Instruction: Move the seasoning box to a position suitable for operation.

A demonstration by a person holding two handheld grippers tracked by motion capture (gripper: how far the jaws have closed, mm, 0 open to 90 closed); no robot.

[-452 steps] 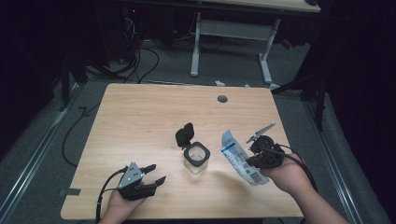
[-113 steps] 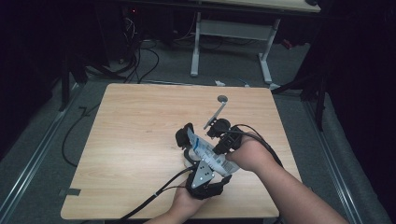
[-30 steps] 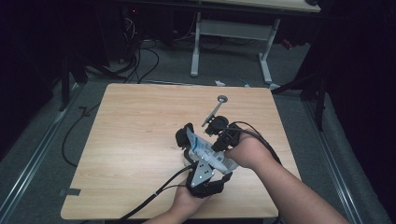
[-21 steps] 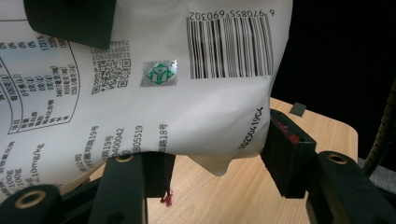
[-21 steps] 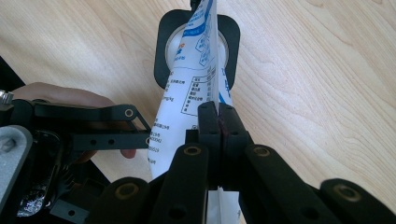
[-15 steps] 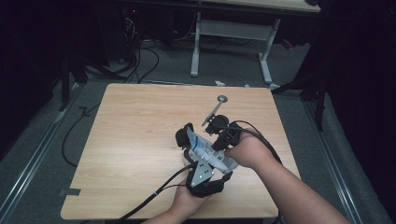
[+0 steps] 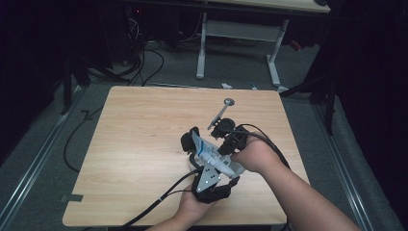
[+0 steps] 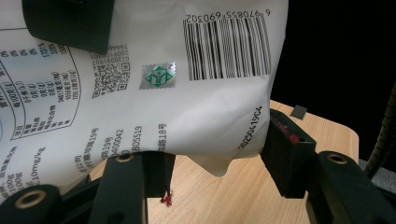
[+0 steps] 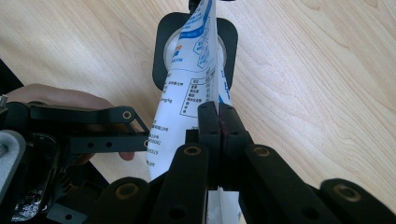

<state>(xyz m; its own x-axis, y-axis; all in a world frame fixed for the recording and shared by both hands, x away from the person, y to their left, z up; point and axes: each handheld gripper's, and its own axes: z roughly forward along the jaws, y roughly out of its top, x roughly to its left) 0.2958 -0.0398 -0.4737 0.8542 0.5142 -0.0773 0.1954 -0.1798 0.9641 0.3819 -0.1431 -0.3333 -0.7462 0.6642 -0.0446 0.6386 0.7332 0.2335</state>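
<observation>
Lab: cables (image 7: 144, 62), bare worktable (image 7: 144, 139)

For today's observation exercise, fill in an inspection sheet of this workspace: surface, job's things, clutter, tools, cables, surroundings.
Surface: wooden table, bare wood around the work.
Job's things: white printed pouch held tilted over a small container with a black rim.
Clutter: small grey tab at the near left edge; thin metal rod behind the hands.
Tools: right tool shut on the pouch; left tool straddles its lower corner, contact unclear.
Cables: black cable trails off the near edge.
Surroundings: dark floor, white desk frame behind.
</observation>
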